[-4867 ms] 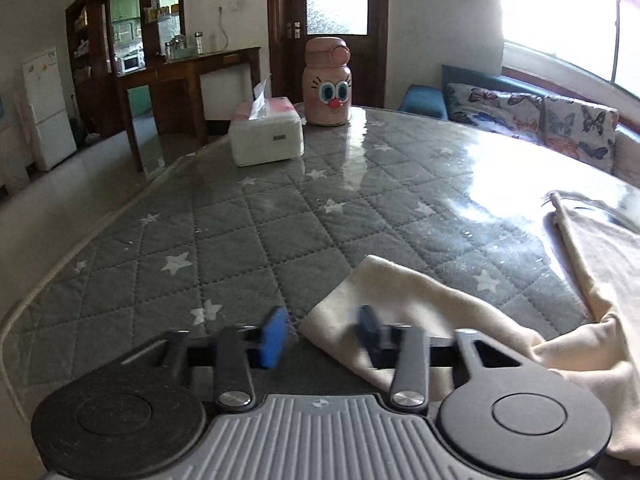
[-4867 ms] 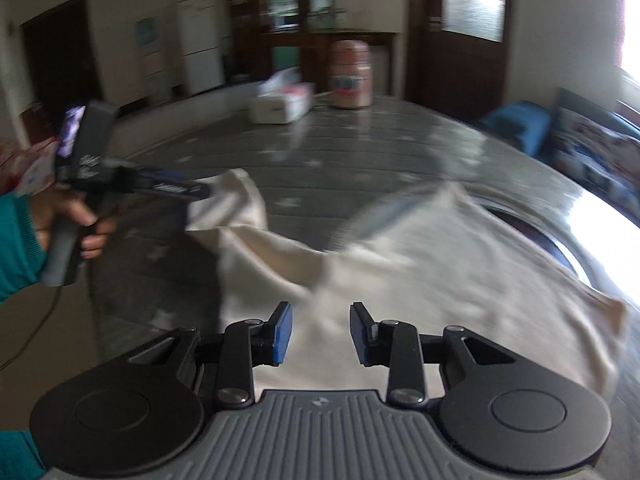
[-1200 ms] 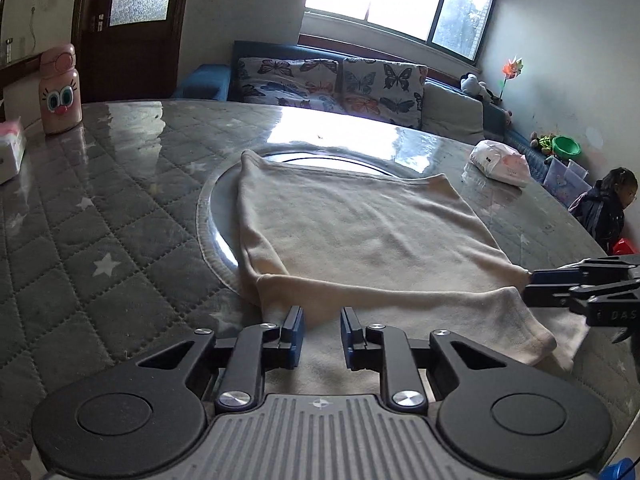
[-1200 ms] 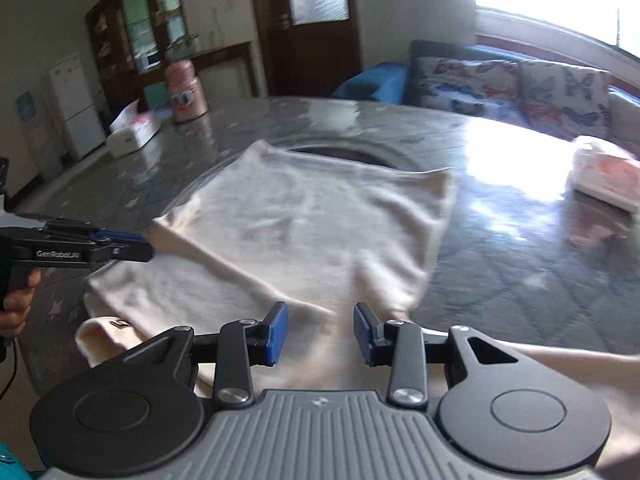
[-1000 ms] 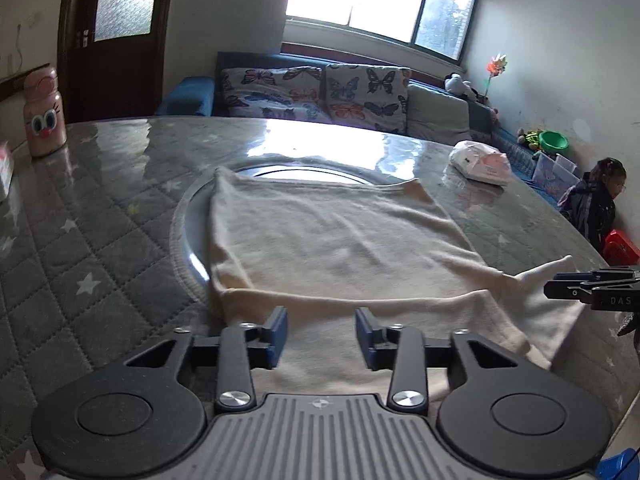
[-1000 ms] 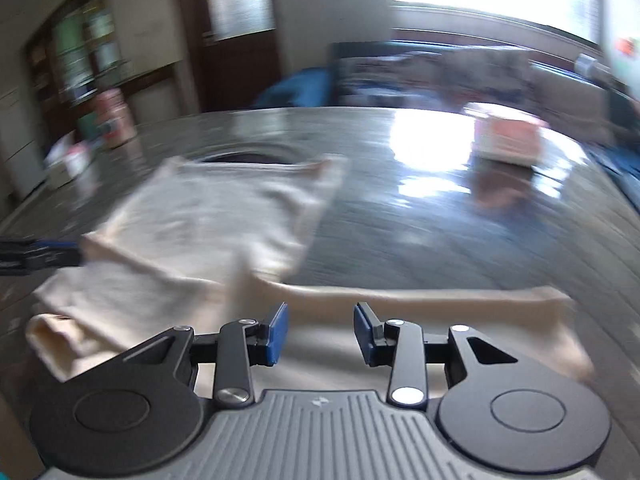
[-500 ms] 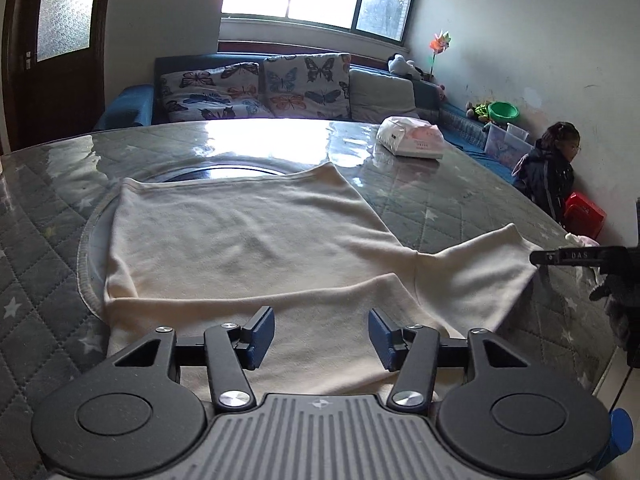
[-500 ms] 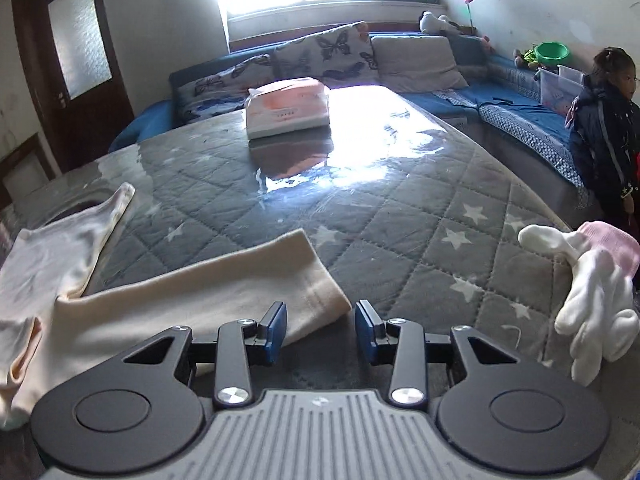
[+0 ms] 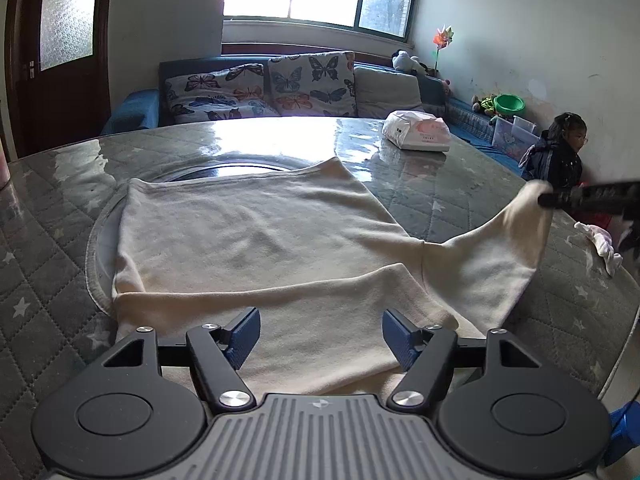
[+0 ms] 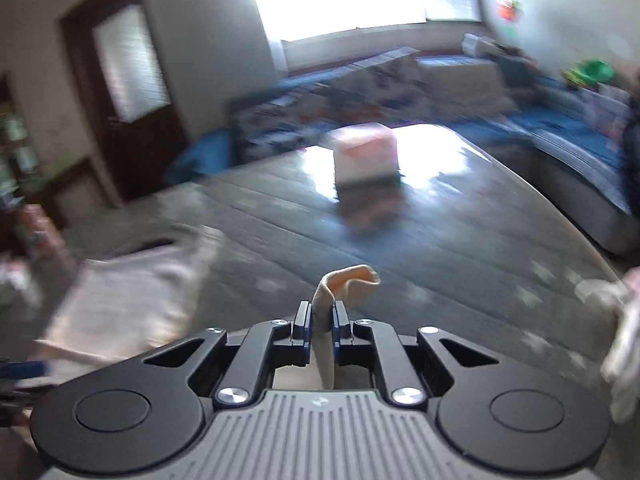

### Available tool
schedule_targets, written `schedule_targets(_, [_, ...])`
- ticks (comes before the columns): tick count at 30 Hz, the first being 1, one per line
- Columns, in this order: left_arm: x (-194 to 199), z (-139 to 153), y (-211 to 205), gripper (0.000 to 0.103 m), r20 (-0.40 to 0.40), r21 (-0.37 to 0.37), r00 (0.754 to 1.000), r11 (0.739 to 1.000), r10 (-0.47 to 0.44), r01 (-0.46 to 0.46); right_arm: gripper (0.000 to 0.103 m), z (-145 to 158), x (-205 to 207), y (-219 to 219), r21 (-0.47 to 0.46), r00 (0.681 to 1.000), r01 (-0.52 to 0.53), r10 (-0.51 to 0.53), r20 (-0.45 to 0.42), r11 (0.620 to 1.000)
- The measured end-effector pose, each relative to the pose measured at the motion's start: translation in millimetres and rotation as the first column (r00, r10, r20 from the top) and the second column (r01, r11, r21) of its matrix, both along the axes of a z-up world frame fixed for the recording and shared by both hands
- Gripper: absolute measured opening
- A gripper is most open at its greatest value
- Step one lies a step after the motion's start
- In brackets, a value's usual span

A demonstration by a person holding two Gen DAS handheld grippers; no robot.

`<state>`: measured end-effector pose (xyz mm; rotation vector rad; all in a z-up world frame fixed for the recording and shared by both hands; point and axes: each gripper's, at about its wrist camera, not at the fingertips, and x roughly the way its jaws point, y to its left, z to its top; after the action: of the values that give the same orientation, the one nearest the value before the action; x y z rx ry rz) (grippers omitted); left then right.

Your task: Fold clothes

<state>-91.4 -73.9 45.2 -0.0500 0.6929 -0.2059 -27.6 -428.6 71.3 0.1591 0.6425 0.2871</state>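
A cream long-sleeved top [image 9: 256, 232] lies spread on the quilted grey table, one sleeve folded across its near part. My left gripper [image 9: 319, 336] hovers over that near part; its jaws are opening, with nothing pinched between the blue pads. The other sleeve [image 9: 496, 256] stretches right and rises off the table. Its cuff [image 10: 347, 276] is pinched by my right gripper [image 10: 320, 322], which is shut on it. In the left wrist view the right gripper [image 9: 546, 200] shows as a dark bar at the right edge. The right wrist view is blurred.
A pack of tissues [image 9: 416, 136] sits at the far right of the table [image 9: 440, 192]. White gloves [image 9: 600, 242] lie near the right table edge. A person [image 9: 562, 156] sits past that edge, by a sofa with butterfly cushions [image 9: 312, 84].
My right gripper has shut on the sleeve cuff and lifted it off the table. The left gripper's jaws have spread wider, and its view has swung right.
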Motion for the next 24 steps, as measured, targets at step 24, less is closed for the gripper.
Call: schedule_targets(24, [-54.2,12.4,116.7,0.077,0.065,-0.062,0.949,0.950,0.310,-0.306,0.017,25.4,-13.4,257.1,0.029,0.744,-0.666,0.666,-0.048,0.746])
